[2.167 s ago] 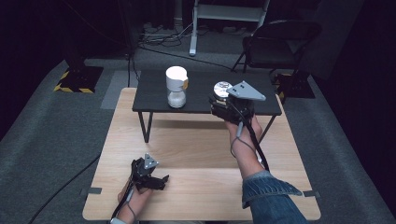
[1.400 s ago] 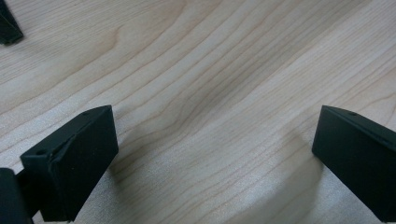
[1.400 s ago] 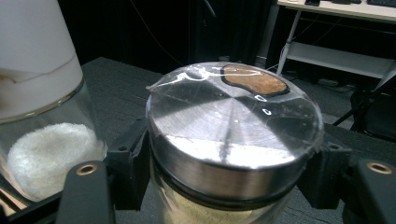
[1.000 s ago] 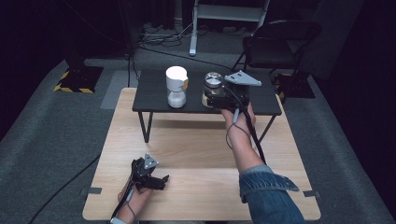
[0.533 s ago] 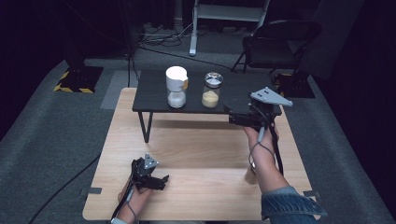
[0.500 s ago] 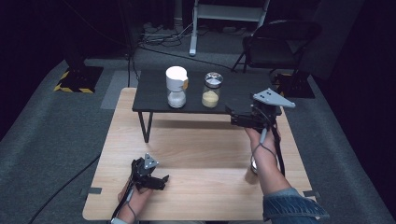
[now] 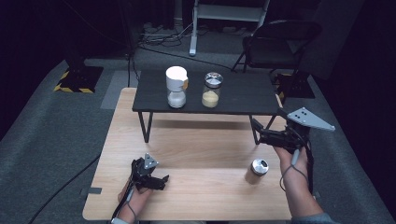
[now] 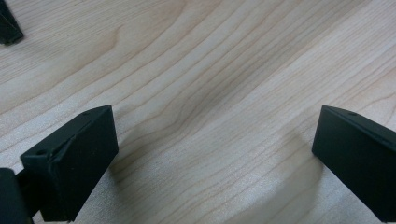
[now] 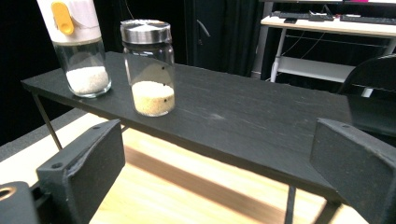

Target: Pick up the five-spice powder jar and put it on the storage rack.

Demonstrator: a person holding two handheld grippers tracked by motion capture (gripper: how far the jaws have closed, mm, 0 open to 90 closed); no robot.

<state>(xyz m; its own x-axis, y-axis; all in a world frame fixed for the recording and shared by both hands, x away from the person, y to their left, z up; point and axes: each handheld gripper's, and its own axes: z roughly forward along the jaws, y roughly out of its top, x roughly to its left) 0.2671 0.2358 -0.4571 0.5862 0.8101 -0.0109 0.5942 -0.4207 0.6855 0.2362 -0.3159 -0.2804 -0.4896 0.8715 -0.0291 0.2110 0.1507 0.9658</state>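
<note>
While our left gripper point(image 7: 150, 176) rests wide-jawed near the table's point(image 7: 205, 154) front edge, our right gripper point(image 7: 266, 135) hangs wide and empty off the shelf's point(image 7: 243, 93) right end, presumably clear of the jar point(image 7: 211, 90) standing mid-shelf.

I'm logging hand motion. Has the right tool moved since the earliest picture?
Yes. The right tool has pulled back off the black shelf toward the person, away from the metal-lidded jar now standing there, and hangs open.

The high view looks forward and down over the wooden table point(image 7: 196, 154). The right gripper view faces the black shelf point(image 9: 261, 121) nearby; the left gripper view looks closely onto tabletop wood
</note>
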